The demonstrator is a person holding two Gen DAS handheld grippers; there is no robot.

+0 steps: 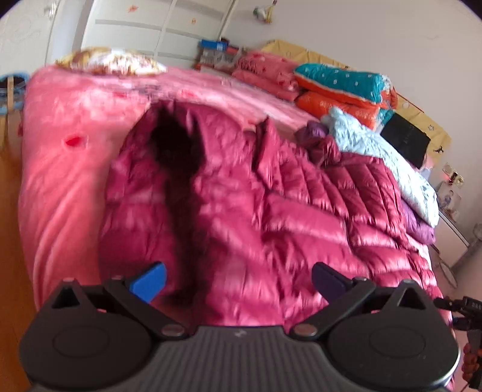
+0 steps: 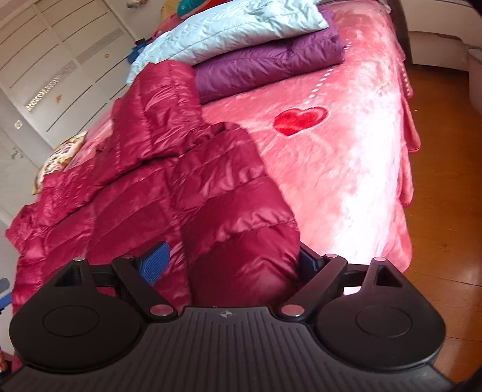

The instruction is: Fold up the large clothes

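Crimson quilted down jacket (image 1: 241, 205) spread across the near half of the bed, on a pink plush blanket (image 1: 69, 181) that covers the mattress; its dark lining shows along an open front in the left wrist view, though that frame is motion-blurred. One sleeve (image 2: 238, 211) runs toward the near edge of the bed and passes between the fingers of the right gripper (image 2: 232, 265). Right jaws stand wide apart, with the sleeve filling most of the gap; the far-side pad is partly hidden behind the fabric, and a firm grip cannot be confirmed. Left gripper (image 1: 238, 280) hovers above the jacket body near the near edge of the bed, jaws wide apart and holding nothing; blue pads (image 1: 150, 282) are visible on its fingers.

Toward the far right side of the bed, a folded purple jacket (image 2: 271, 66) lies on the blanket with a pale blue quilted jacket (image 2: 229, 30) stacked on top, and the crimson jacket's upper part touches both. A red heart motif (image 2: 301, 120) marks the blanket just beside the sleeve. Folded teal and orange bedding (image 1: 343, 87) sits at the far corner of the bed, and a floral pillow (image 1: 111, 61) rests at the far left edge. White wardrobe doors (image 1: 156, 27) stand behind the bed; wooden floor (image 2: 446, 181) borders it.
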